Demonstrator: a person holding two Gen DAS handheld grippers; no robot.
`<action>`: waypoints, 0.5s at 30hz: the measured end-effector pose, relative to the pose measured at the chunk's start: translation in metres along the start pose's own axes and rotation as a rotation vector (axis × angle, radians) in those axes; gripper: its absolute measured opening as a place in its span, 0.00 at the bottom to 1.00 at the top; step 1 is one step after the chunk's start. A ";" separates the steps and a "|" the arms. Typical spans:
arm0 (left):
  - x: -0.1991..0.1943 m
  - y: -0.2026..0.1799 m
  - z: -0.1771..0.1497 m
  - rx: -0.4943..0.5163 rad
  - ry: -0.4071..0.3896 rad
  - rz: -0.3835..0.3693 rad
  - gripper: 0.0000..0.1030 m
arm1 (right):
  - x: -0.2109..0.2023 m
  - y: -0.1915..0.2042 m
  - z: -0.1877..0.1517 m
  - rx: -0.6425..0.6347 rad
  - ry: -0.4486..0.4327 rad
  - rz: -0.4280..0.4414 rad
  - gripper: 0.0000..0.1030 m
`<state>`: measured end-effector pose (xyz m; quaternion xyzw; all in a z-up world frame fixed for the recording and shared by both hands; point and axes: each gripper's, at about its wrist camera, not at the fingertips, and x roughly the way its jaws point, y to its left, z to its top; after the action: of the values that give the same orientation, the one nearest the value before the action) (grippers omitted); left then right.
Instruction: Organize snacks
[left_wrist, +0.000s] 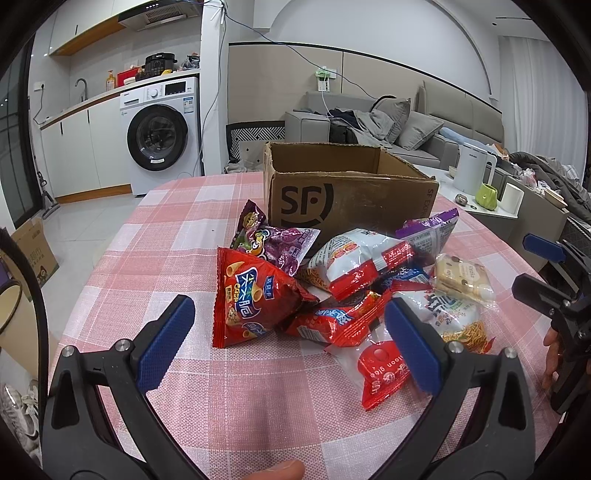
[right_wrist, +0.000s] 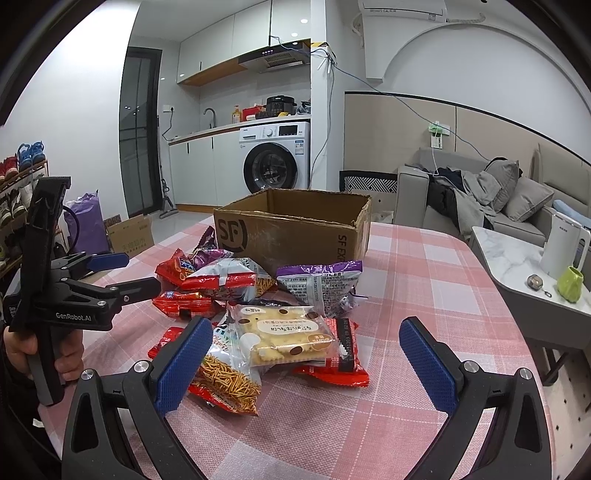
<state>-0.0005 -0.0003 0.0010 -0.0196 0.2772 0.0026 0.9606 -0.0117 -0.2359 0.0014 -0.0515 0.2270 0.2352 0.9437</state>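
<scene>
Surveying the table, you have both tools spread wide and holding nothing; the left gripper (left_wrist: 288, 347) hovers low over the near edge of the snack heap, the right gripper (right_wrist: 306, 365) likewise on its own side; the snacks lie loose on the checked tablecloth (left_wrist: 177, 236), piled just in front of the open cardboard box (right_wrist: 295, 229), none visibly inside it, though its floor is hidden from both views; the task therefore appears barely begun. For the left, the red triangular chip bag (left_wrist: 251, 299) sits nearest and between your fingers' line; close on its puffed body, not the crimped seam, and gently, since the contents crush. For the right, the clear biscuit packet (right_wrist: 284, 336) rests on top of the pile, overlapping a red packet (right_wrist: 332, 369) and the noodle-snack bag (right_wrist: 225, 376); take it by its long sides so that nothing beneath is dragged; lift clear before carrying over the box wall; keep the two tools well apart.
</scene>
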 end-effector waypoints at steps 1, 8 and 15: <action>0.000 0.000 0.000 0.000 0.000 0.000 0.99 | 0.000 -0.001 0.000 0.001 0.000 -0.001 1.00; 0.000 0.000 0.000 -0.001 0.001 -0.003 0.99 | 0.000 0.000 0.000 -0.004 0.002 0.001 1.00; 0.003 0.000 0.000 0.001 0.009 -0.017 0.99 | -0.001 -0.001 0.000 -0.004 0.003 0.003 1.00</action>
<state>0.0017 -0.0008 -0.0007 -0.0213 0.2815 -0.0058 0.9593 -0.0122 -0.2372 0.0016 -0.0534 0.2281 0.2371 0.9428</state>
